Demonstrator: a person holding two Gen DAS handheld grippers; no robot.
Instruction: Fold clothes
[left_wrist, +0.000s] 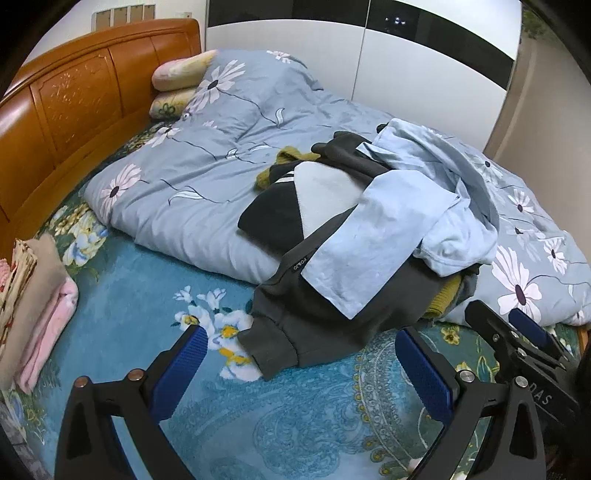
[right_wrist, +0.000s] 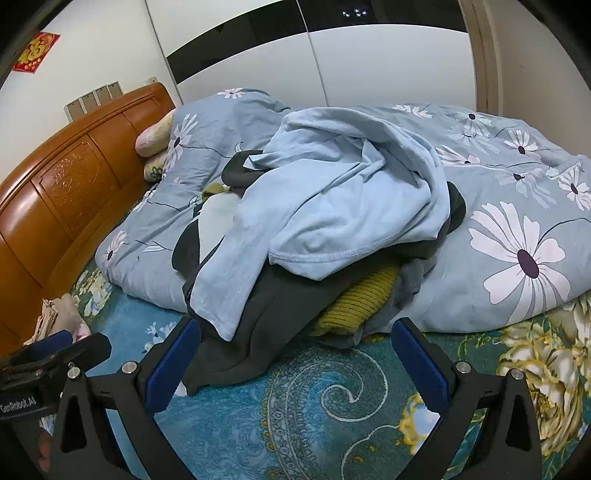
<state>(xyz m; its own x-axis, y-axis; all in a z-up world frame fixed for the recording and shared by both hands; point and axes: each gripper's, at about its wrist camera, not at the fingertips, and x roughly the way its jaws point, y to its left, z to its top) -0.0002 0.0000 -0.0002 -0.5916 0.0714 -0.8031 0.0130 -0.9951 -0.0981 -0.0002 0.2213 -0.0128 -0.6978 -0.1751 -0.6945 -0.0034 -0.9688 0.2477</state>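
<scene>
Up close, a heap of unfolded clothes sat on the bed, partly on the teal floral bedspread (left_wrist: 155, 280) and partly on the rumpled blue duvet with white daisies (left_wrist: 207, 147) behind it. A light blue shirt (left_wrist: 384, 236) lay on top, one sleeve trailing down toward the near edge over a dark grey sweatshirt (left_wrist: 295, 332) whose cuffed sleeve spilled forward onto the bedspread. Under them showed a black-and-white garment (left_wrist: 295, 199) on the left side of the heap and a mustard knit (right_wrist: 362, 299) poking out at the near right. The left gripper (left_wrist: 301, 369) hovered just in front of the grey sleeve, its blue-padded fingers (left_wrist: 181, 369) spread wide and holding nothing. The right gripper (right_wrist: 295, 365) hung close beside it, likewise spread wide and empty, with the grey hem lying between its fingers and seemingly just touching the left pad (right_wrist: 173, 365). Far left stood the carved wooden headboard (left_wrist: 74, 107) with two pillows (left_wrist: 177, 77) against it, and at the near left a small stack of folded cloths (left_wrist: 37, 306), beige and pink, rested on the bedspread well apart from the heap. A white wardrobe with a black band (right_wrist: 369, 62) rose behind the bed.
</scene>
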